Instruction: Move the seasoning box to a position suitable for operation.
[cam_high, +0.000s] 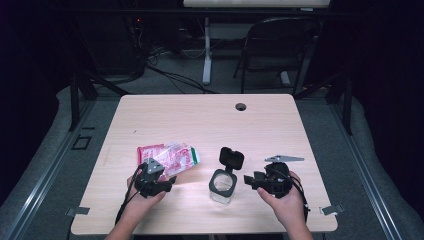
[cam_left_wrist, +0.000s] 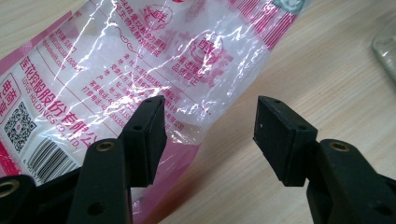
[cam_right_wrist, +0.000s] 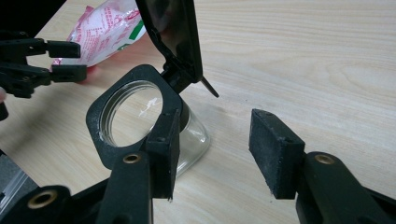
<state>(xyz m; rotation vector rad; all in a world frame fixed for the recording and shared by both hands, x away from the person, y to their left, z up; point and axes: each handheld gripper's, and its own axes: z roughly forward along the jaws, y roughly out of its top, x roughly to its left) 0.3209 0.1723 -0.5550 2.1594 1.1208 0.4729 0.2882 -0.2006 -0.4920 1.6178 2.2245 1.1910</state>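
A pink and white plastic bag with printed text lies flat on the wooden table, left of centre. My left gripper is just in front of it, open. In the left gripper view the bag lies under and beyond the gripper's left jaw, with nothing pinched. A clear jar with a black rim and an upright flip lid stands right of the bag. My right gripper is open beside it. In the right gripper view the jar is by the gripper's left jaw, outside the gap.
A round cable hole sits near the table's far edge. A dark chair and cables stand on the floor behind the table. Small metal clips mark the near corners. Bare wood lies beyond the jar and bag.
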